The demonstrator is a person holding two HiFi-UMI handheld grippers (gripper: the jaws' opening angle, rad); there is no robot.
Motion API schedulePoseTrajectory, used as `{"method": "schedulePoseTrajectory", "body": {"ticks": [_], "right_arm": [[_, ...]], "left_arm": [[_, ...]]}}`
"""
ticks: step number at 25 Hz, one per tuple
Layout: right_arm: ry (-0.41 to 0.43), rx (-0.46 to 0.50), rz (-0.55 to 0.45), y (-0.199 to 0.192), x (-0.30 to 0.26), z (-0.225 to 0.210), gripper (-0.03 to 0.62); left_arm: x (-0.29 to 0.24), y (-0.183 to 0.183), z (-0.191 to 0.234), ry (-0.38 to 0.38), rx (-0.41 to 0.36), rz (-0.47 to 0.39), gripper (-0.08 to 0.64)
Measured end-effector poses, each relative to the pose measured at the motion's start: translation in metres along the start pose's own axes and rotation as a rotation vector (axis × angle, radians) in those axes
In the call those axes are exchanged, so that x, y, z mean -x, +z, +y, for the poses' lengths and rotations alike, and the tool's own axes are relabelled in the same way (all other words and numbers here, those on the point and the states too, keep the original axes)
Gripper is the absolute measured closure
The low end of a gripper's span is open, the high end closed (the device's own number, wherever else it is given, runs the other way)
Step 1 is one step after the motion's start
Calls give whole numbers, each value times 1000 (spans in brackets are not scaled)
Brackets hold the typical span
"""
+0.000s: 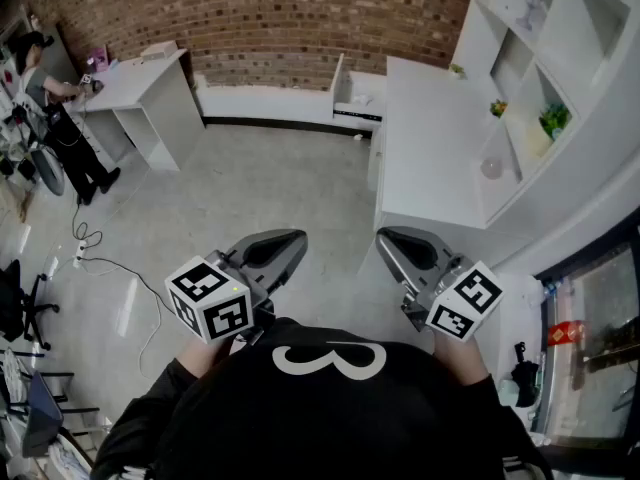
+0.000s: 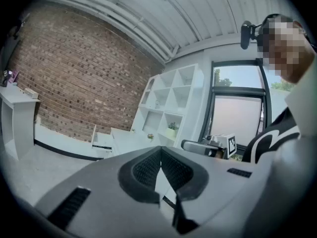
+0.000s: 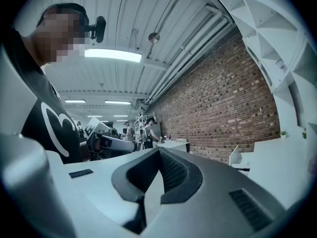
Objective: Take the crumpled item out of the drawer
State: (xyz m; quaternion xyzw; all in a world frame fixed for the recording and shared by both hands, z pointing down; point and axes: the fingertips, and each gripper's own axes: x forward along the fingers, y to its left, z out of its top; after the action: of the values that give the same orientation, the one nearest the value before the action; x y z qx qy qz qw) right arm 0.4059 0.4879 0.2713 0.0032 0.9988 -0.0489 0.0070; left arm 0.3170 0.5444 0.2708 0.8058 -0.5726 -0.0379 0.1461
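Both left gripper [image 1: 297,240] and right gripper [image 1: 386,238] have closed, empty jaws; contents of open drawer [image 1: 357,114] unclear.

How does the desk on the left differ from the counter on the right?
The desk stands by the brick wall with a person at it; the counter runs along the shelves, nobody there. The counter has a drawer pulled open at its far end; the desk shows none. Both are white.

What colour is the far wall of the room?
The wall is red-brown brick; head view shows it best.
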Motion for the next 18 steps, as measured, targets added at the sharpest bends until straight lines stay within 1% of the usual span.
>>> {"method": "schedulePoseTrajectory", "body": {"ticks": [7, 10, 13, 16, 18], "right_arm": [[-23, -1, -10, 1, 7, -2, 583], [-21, -16, 5, -2, 6, -1, 583], [-28, -28, -3, -4, 3, -4, 581], [-61, -34, -19, -7, 2, -12, 582], [-85, -33, -20, -8, -2, -23, 550]], "left_arm": [[1, -3, -5, 4, -6, 1, 557], [2, -3, -4, 3, -8, 3, 557], [0, -3, -1, 2, -5, 6, 557], [-2, -7, 5, 2, 4, 8, 557], [-6, -9, 13, 2, 14, 10, 557]]}}
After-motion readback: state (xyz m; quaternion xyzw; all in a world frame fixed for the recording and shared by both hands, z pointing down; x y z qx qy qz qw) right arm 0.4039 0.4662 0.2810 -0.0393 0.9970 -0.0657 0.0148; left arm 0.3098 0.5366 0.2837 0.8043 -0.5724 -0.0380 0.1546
